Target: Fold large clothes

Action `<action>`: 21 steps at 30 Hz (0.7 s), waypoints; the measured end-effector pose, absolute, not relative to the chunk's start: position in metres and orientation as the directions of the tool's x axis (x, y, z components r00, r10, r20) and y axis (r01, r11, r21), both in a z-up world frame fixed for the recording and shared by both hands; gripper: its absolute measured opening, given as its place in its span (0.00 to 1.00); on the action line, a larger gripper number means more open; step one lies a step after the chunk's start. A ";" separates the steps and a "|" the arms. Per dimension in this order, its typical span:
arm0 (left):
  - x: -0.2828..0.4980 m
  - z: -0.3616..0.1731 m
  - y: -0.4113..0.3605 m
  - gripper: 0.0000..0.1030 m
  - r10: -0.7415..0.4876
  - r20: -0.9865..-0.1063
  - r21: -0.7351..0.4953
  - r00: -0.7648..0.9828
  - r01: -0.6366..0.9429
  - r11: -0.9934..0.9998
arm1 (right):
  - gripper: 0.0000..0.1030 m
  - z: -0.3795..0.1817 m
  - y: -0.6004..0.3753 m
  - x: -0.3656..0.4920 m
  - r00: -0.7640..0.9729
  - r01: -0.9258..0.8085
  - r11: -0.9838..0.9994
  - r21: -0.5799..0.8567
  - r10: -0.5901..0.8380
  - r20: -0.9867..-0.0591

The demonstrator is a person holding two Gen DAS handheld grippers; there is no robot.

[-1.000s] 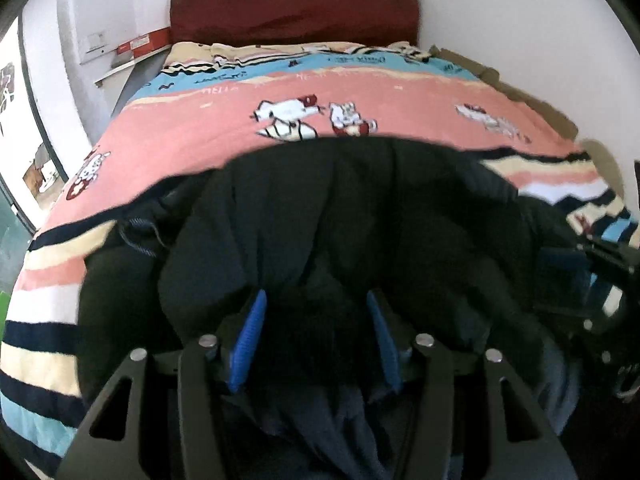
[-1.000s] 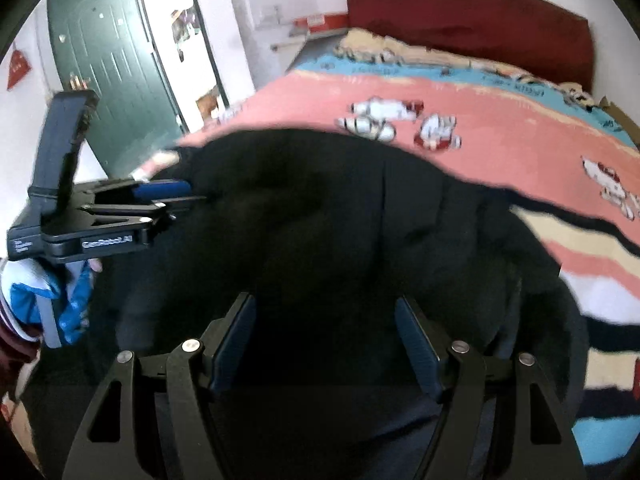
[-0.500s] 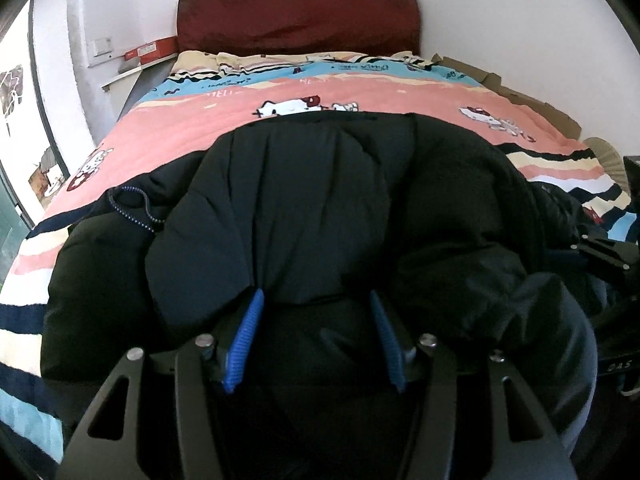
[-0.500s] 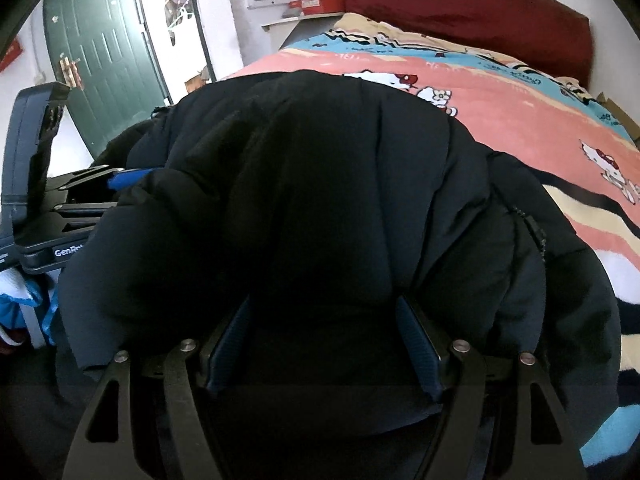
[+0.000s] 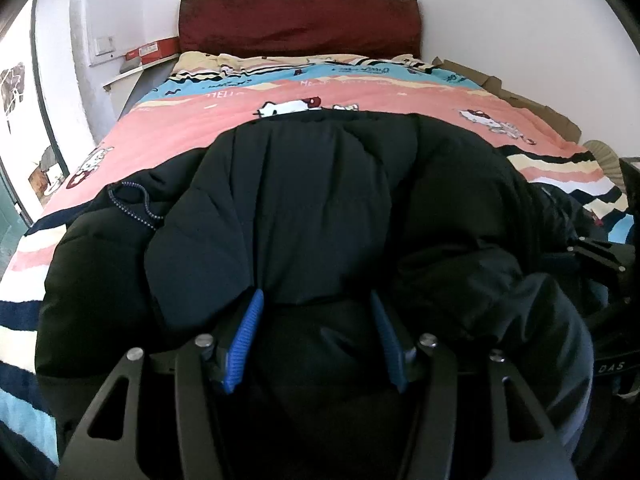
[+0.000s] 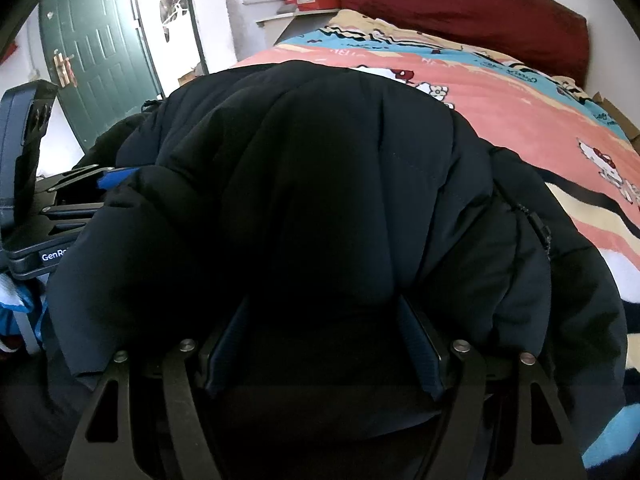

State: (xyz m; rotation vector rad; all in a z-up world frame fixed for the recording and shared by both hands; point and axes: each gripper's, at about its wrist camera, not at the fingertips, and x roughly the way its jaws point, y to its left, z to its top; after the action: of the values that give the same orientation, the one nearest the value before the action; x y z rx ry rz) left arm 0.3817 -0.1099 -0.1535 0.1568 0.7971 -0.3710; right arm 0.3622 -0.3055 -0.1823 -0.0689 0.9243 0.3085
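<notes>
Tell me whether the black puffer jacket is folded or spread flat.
Folded over, not flat: the black puffer jacket is doubled into a bulging heap on the bed cover, with an upper layer's edge overlapping fabric near the left gripper.

A bed point(image 5: 400, 92) with a dark red headboard point(image 5: 300, 20), covered by a pink, blue and cream striped cartoon-cat blanket point(image 5: 192, 120). A bulky black padded jacket point(image 5: 312, 200) lies bunched across its foot end.

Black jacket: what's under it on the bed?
The black jacket lies on a striped cartoon-print bedspread, which shows past its far edge and both sides. What sits beneath its bulk is covered. Both hand-held grippers' fingertips are tucked under its near fold.
</notes>
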 end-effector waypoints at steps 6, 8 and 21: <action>0.382 -0.148 -0.119 0.52 -0.221 -0.747 0.043 0.627 0.378 0.925 | 0.69 -0.178 -0.302 0.362 0.555 -0.276 0.960 0.048 0.200 -0.808; 0.384 -0.138 -0.120 0.51 -0.200 -0.775 0.054 0.600 0.378 0.924 | 0.69 -0.173 -0.304 0.366 0.526 -0.256 0.965 0.062 0.193 -0.828; 0.276 -0.022 -0.070 0.51 -0.144 -0.702 0.094 0.698 0.291 0.952 | 0.77 -0.078 -0.329 0.266 0.576 -0.217 0.972 0.094 0.206 -0.791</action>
State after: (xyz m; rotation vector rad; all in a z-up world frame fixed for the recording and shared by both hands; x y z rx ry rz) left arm 0.2759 -0.0702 -0.0220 0.2042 0.7620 -0.2440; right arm 0.2662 -0.3287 -0.0779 -0.0134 0.9248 0.2475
